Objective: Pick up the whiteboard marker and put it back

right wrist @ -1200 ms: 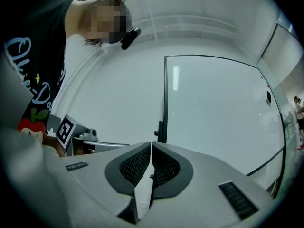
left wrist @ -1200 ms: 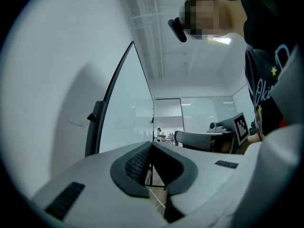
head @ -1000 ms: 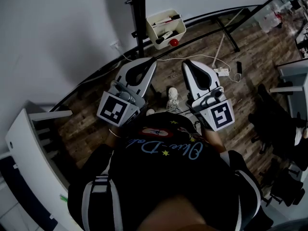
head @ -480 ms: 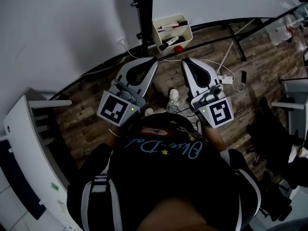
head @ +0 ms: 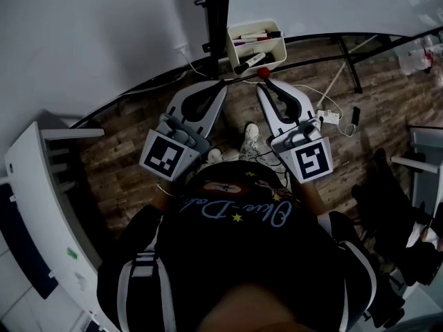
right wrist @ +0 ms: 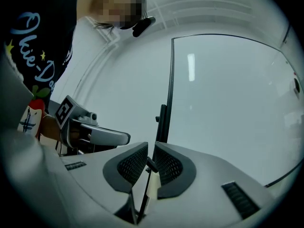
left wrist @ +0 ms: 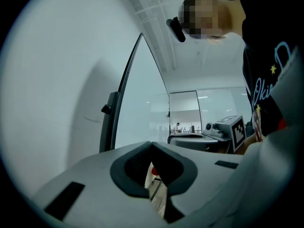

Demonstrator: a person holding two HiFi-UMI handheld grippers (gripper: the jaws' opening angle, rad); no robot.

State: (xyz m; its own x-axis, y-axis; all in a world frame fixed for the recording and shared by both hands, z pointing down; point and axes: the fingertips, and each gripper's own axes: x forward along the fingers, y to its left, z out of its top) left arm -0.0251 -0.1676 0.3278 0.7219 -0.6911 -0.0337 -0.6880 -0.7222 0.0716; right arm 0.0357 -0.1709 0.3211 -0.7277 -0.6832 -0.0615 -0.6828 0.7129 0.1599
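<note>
Your left gripper (head: 222,85) and right gripper (head: 261,83) are both closed and hold nothing. The whiteboard marker (head: 250,62) lies in the white bin (head: 231,45) just beyond their tips. If you reach in with the jaws closed, you may tip the bin or scatter the other markers (head: 252,39).

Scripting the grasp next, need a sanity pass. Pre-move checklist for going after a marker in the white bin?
1. White bin in view, ahead of both grippers: ok.
2. Whiteboard marker exposed, lying slantwise in the bin: ok.
3. Left gripper empty: ok, jaws together on nothing.
4. Right gripper open for a grasp: not ok, jaws together, nothing between them.
5. Red ball clear of the right gripper's path: cannot tell; in the head view it sits right by the tips.
</note>
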